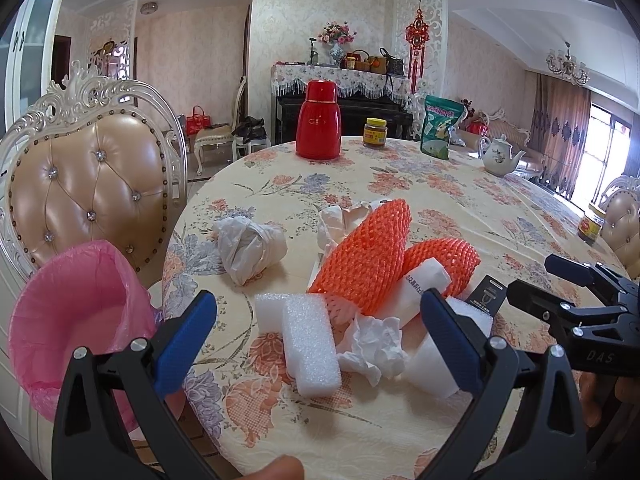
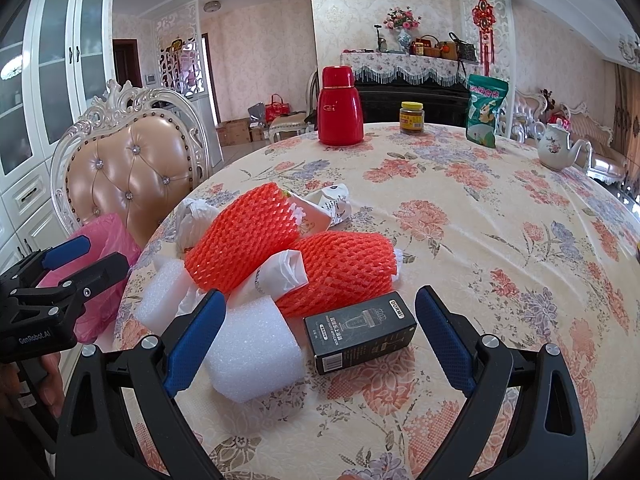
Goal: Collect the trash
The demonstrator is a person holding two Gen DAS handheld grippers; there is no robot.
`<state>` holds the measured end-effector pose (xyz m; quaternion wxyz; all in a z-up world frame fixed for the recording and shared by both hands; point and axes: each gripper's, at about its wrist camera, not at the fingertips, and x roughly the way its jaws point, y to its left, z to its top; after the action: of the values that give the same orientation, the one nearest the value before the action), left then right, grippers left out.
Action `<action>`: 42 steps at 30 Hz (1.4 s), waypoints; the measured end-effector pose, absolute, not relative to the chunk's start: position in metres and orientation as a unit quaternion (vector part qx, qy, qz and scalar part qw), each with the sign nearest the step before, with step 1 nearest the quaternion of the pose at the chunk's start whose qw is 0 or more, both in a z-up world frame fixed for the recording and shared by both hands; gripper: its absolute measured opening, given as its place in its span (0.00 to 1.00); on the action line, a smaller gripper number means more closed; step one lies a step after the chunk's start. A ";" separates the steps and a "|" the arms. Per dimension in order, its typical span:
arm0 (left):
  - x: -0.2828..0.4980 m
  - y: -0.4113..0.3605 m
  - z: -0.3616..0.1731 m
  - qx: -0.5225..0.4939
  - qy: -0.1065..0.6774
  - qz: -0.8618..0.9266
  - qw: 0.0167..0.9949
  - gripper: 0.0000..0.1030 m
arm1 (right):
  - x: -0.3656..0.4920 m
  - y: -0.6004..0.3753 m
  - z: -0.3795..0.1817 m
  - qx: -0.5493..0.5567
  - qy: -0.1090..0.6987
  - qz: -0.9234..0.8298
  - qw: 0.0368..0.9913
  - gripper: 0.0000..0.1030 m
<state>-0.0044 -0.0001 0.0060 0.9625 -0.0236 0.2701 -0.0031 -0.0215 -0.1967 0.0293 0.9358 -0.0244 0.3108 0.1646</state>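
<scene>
A pile of trash lies at the near edge of the round table: two orange foam nets (image 1: 368,256) (image 2: 244,236), white foam blocks (image 1: 310,344) (image 2: 252,352), crumpled tissue (image 1: 372,344), a wadded white bag (image 1: 248,246) and a small black box (image 2: 360,330). A bin with a pink liner (image 1: 68,324) (image 2: 108,240) stands left of the table. My left gripper (image 1: 320,348) is open above the foam block and tissue. My right gripper (image 2: 318,344) is open around the black box, not touching it.
The flowered tablecloth (image 2: 480,280) bears a red thermos (image 1: 318,120), a yellow-lidded jar (image 1: 375,133), a green snack bag (image 1: 442,128) and a white teapot (image 1: 498,156) at the far side. Another jar (image 1: 590,224) sits at the right. A padded chair (image 1: 88,196) stands behind the bin.
</scene>
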 end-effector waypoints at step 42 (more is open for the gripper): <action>-0.002 -0.001 0.006 -0.023 0.272 -0.001 0.962 0.96 | -0.018 -0.203 0.030 -0.021 0.314 0.160 0.936 0.87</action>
<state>-0.0025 -0.0006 0.0063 0.9619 -0.0235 0.2724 -0.0014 -0.0178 -0.2028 0.0295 0.9355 -0.0209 0.3141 0.1603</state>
